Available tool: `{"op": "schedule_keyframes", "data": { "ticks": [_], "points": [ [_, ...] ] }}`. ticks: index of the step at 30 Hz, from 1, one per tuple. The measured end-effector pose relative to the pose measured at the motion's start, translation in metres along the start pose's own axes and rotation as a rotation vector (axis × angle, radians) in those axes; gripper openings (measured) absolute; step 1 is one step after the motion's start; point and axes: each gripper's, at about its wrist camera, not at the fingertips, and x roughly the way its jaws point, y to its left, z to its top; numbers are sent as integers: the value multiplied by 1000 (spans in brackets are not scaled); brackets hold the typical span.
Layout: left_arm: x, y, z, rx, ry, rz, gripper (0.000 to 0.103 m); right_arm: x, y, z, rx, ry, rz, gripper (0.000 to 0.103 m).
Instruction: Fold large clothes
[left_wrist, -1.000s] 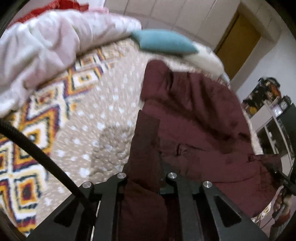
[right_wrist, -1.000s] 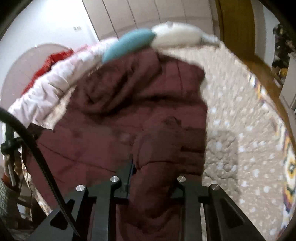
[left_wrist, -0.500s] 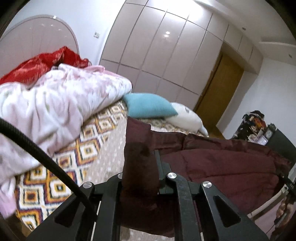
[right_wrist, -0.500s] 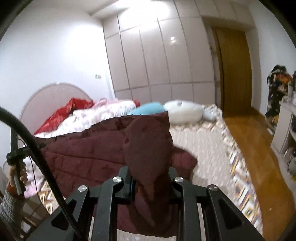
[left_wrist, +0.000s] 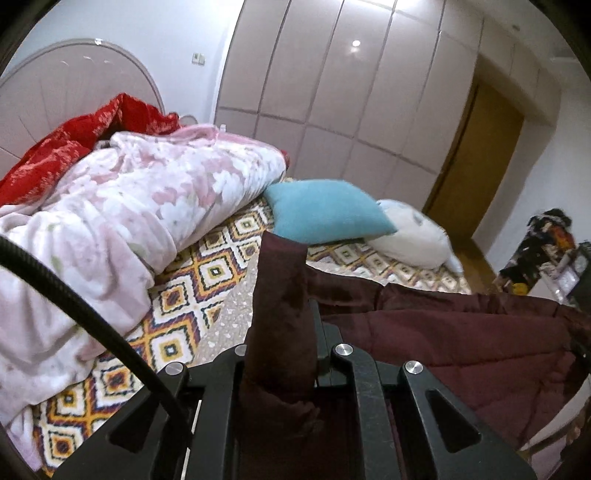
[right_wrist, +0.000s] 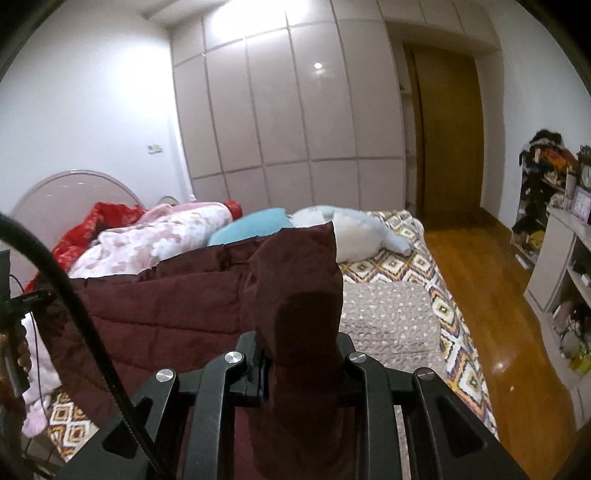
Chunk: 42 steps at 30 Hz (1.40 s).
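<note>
A large dark maroon quilted jacket (left_wrist: 461, 332) is stretched in the air between both grippers, above the bed. My left gripper (left_wrist: 282, 354) is shut on a bunched edge of the jacket that sticks up between its fingers. My right gripper (right_wrist: 301, 350) is shut on another bunched edge; the jacket (right_wrist: 159, 314) spreads away to its left. The fingertips of both grippers are hidden by the cloth.
The bed has a patterned cover (left_wrist: 192, 280) and a grey dotted blanket (right_wrist: 388, 317). A pink floral duvet (left_wrist: 110, 221) and a red cloth (left_wrist: 74, 144) lie at the headboard. A teal pillow (left_wrist: 325, 210) and a white cushion (right_wrist: 354, 232) lie behind. Shelves (right_wrist: 557, 266) stand right over wooden floor (right_wrist: 491, 295).
Both grippers have lifted the jacket off the bed and tilted up, so the views went from looking down at the spread jacket to looking across the room.
</note>
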Motion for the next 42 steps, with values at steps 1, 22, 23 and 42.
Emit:
{"op": "schedule_keyframes", "data": {
  "ticks": [1, 22, 23, 42],
  "points": [
    [20, -1, 0, 5, 15, 14, 12, 23, -6, -1, 9, 18, -11, 23],
    [313, -30, -50, 166, 187, 248, 19, 286, -116, -99, 214, 276, -148, 24],
    [318, -29, -50, 165, 186, 257, 21, 290, -115, -97, 214, 274, -149, 24],
    [402, -5, -53, 74, 256, 264, 36, 379, -162, -128, 448, 325, -58, 46]
  ]
}}
